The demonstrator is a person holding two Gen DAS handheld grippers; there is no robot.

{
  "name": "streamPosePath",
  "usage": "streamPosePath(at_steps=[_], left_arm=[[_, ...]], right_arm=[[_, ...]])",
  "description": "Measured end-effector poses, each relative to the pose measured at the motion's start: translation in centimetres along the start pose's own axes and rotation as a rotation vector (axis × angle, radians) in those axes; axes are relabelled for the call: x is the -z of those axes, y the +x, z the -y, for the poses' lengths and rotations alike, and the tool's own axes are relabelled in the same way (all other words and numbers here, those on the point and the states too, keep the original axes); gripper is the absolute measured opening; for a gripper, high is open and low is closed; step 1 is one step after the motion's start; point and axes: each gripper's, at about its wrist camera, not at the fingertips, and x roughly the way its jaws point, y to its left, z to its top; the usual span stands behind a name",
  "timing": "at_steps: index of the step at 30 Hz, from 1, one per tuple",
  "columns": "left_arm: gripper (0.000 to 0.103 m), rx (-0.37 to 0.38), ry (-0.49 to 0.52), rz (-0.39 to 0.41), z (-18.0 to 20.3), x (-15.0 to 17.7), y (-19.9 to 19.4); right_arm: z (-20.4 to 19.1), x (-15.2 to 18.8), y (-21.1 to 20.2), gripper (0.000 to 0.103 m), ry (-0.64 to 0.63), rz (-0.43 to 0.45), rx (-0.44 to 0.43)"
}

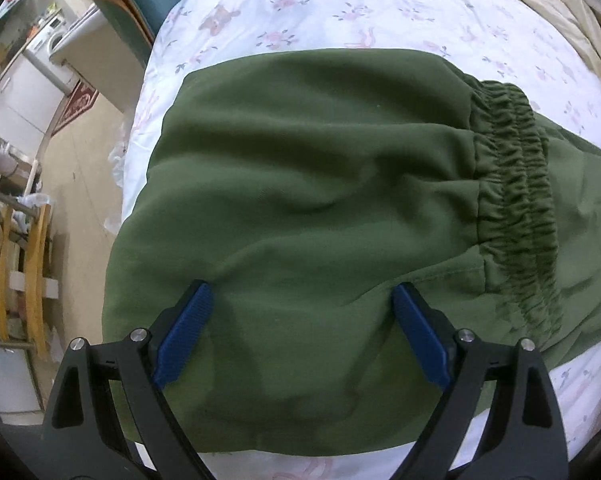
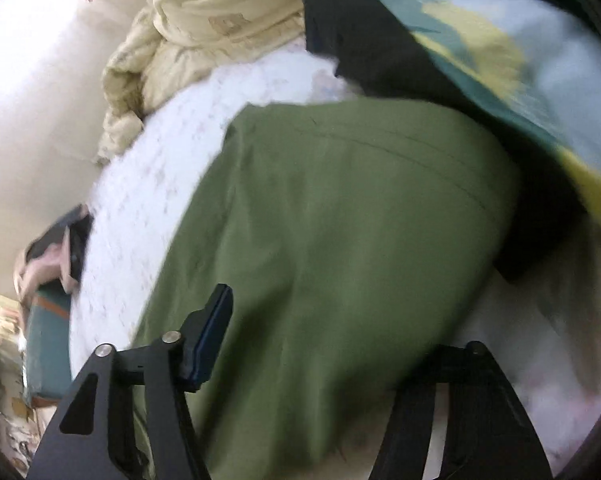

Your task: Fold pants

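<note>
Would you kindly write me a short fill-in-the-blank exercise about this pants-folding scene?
1. The pants are ____ in colour.
2. The left gripper hovers over the pants with its blue fingers ____.
3. The pants lie on a white bedsheet printed with ____.
4. The gathered elastic waistband shows in the ____ wrist view.

Missing words: green; open; flowers; left

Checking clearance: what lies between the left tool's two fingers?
Only green pants fabric, beneath the open left tool; nothing else, in the left wrist view.
</note>
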Motion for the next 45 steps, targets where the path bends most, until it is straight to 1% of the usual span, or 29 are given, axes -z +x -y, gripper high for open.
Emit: streamPosePath(at_steps=[2, 3, 4, 5, 7, 9, 11, 13, 14, 16, 18, 20, 24, 25, 26, 27, 28, 29, 31, 34, 35, 36, 37, 38, 39, 40, 42, 44, 45], left_arm=[[0.09, -0.001, 0.01, 0.003, 0.0, 0.2, -0.1], [0.09, -0.001, 0.01, 0.003, -0.1, 0.2, -0.1], [0.09, 0.0, 0.008, 0.001, -0.2, 0.3, -0.1], [0.09, 0.003, 0.006, -0.001, -0.2, 0.3, -0.1], [0.09, 0.007, 0.005, -0.003, -0.2, 0.3, -0.1], [0.09, 0.011, 0.0, -0.003, -0.5, 0.1, -0.2], [0.09, 0.017, -0.006, 0.0, -0.7, 0.1, -0.3], [0.09, 0.029, -0.014, 0.009, -1.1, 0.0, -0.6], [0.09, 0.033, -0.018, 0.013, -1.2, 0.0, -0.7], [0.09, 0.046, -0.035, 0.031, -1.6, 0.1, -1.4], [0.09, 0.058, -0.05, 0.058, -2.0, 0.1, -2.1], [0.09, 0.06, -0.057, 0.081, -2.2, 0.1, -2.7], [0.09, 0.071, -0.062, 0.101, -2.6, 0.3, -3.5], [0.09, 0.077, -0.069, 0.099, -2.8, 0.3, -3.5], [0.09, 0.088, -0.08, 0.094, -2.9, 0.4, -3.5], [0.09, 0.102, -0.091, 0.088, -3.1, 0.4, -3.6], [0.09, 0.112, -0.097, 0.084, -3.3, 0.4, -3.6], [0.09, 0.121, -0.101, 0.082, -3.4, 0.3, -3.8], [0.09, 0.138, -0.105, 0.087, -3.3, 0.0, -4.2], [0.09, 0.168, -0.111, 0.11, -3.0, -0.2, -5.3], [0.09, 0.175, -0.112, 0.116, -2.9, -0.3, -5.6], [0.09, 0.19, -0.112, 0.124, -2.7, -0.3, -6.0], [0.09, 0.2, -0.11, 0.128, -2.6, -0.2, -6.3], [0.09, 0.207, -0.106, 0.132, -2.4, -0.1, -6.6], [0.09, 0.208, -0.098, 0.138, -2.2, 0.0, -6.7], [0.09, 0.204, -0.087, 0.143, -2.0, 0.1, -6.9], [0.09, 0.202, -0.079, 0.137, -1.8, 0.2, -6.8], [0.09, 0.21, -0.091, 0.124, -1.8, 0.2, -6.6], [0.09, 0.212, -0.099, 0.118, -1.9, 0.1, -6.5]], right_arm=[[0.2, -0.5, 0.4, 0.036, 0.024, 0.021, -0.031], [0.3, -0.9, 0.6, 0.029, 0.031, 0.023, -0.038], [0.3, -1.5, 0.9, 0.015, 0.036, 0.023, -0.045], [0.2, -1.7, 0.8, 0.006, 0.035, 0.031, -0.054], [-1.1, -1.9, -0.2, 0.004, -0.005, 0.069, -0.081], [-3.7, -1.7, -2.2, 0.003, -0.124, 0.126, -0.097], [-8.0, -1.2, -4.5, 0.003, -0.315, 0.18, -0.138], [-12.4, 0.0, -6.3, 0.003, -0.522, 0.197, -0.172], [-15.0, 1.3, -7.1, 0.003, -0.65, 0.182, -0.204], [-18.8, 4.5, -8.3, 0.003, -0.871, 0.16, -0.22], [-21.1, 8.1, -8.6, 0.004, -1.055, 0.12, -0.222], [-22.1, 12.9, -7.5, 0.006, -1.209, 0.057, -0.181], [-21.3, 21.4, -4.2, 0.012, -1.439, -0.116, -0.127], [-20.4, 24.3, -3.4, 0.024, -1.554, -0.174, -0.096], [-19.7, 25.7, -2.9, 0.053, -1.621, -0.217, -0.071], [-19.0, 26.6, -2.7, 0.061, -1.672, -0.248, -0.058], [-18.4, 27.2, -3.2, 0.063, -1.719, -0.228, -0.052], [-18.2, 26.9, -3.5, 0.067, -1.717, -0.24, -0.052], [-18.5, 25.6, -4.4, 0.069, -1.649, -0.327, -0.072], [-19.3, 22.7, -7.9, 0.069, -1.517, -0.432, -0.237], [-19.6, 21.7, -8.9, 0.069, -1.477, -0.444, -0.292], [-19.8, 20.7, -9.5, 0.069, -1.433, -0.413, -0.318], [-20.0, 19.9, -9.7, 0.068, -1.395, -0.376, -0.306], [-20.3, 18.4, -9.1, 0.061, -1.308, -0.35, -0.262], [-20.4, 17.3, -8.4, 0.049, -1.261, -0.353, -0.239], [-20.4, 16.4, -7.2, 0.025, -1.186, -0.375, -0.215], [-19.7, 15.0, -4.7, 0.025, -1.046, -0.409, -0.203], [-18.9, 15.3, -2.5, 0.022, -0.974, -0.461, -0.188], [-18.6, 16.1, -1.8, 0.022, -0.971, -0.49, -0.177]])
